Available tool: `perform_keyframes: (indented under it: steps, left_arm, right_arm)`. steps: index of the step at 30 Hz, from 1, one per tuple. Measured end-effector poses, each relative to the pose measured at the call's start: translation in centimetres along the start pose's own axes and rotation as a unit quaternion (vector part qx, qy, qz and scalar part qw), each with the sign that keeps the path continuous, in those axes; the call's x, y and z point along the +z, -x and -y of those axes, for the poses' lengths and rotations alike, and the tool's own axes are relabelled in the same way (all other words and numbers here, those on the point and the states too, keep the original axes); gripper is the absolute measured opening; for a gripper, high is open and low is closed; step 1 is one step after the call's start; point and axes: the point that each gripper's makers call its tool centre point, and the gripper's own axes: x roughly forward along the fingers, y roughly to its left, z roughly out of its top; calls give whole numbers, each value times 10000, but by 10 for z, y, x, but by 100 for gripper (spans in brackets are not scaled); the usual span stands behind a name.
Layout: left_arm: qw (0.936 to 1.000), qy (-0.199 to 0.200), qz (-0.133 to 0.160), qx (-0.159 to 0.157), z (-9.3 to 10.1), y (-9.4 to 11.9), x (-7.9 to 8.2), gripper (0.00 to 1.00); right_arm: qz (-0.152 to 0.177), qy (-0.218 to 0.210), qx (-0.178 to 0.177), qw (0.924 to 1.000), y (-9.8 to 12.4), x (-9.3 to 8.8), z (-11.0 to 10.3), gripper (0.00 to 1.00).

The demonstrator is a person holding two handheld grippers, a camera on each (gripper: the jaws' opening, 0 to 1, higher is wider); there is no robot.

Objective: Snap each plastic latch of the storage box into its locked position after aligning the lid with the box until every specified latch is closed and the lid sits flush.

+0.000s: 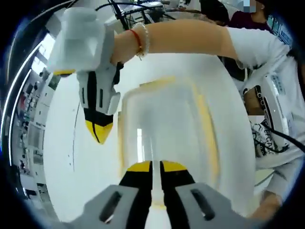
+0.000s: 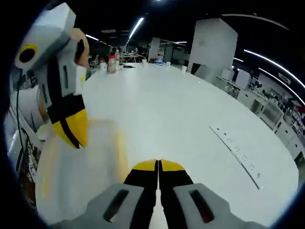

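Here your left gripper [image 1: 156,165], jaws pressed together, meets the near edge of the clear, yellow-trimmed box [image 1: 167,129] on the white table [image 1: 62,157], while your right gripper [image 2: 157,164], also pressed together, hovers at its ten o'clock.

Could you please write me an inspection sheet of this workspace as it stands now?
Surface: white table, bare around the box.
Job's things: clear storage box with yellow-trimmed lid; latch state cannot be told.
Clutter: bottles and cups at the table's far end.
Grippers: left gripper jaws together at the box's near edge; right gripper jaws together, holding nothing visible.
Cables: dark cables beyond the table; one by the person.
Surroundings: office with ceiling lights; seated person beside the table.
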Motion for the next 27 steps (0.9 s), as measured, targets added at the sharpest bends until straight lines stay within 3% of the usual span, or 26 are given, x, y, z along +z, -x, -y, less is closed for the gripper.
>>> perform_keyframes:
  steps: [5,8,9,11,13,17,20,23,24,27]
  left_arm:
    - [9984,171,495,197,-1,4,10,8]
    - [9955,214,742,547,-9,12,14,12]
    - [9933,255,780,814,-16,17,13,13]
    - [9856,384,1019,1295,-25,27,16,13]
    - [9677,552,1366,2044,-33,44,17,14]
    - [9519,983,1911,2183,-25,61,18,19]
    - [9281,1052,2199,2815,-36,85,14,21]
    - [9075,1248,2547,3097,-37,107,12,24]
    - [8949,1264,2775,3259,-37,119,12,27]
    - [8577,1381,3301,3691,-33,148,7,28]
  right_arm:
    - [286,117,-262,9992,8,14,-5,9]
    - [440,110,-577,9973,14,20,2,12]
    - [585,101,-743,9955,19,25,4,13]
    - [1080,-78,-736,9914,33,37,2,17]
    - [1725,-210,-528,9834,49,53,-8,23]
    - [2121,-234,-638,9749,70,66,-21,24]
    - [2197,-26,-910,9713,83,73,-30,24]
    - [2531,177,-918,9629,101,85,-48,26]
    - [2772,164,-719,9580,110,91,-62,27]
    - [3137,130,-683,9470,132,96,-80,29]
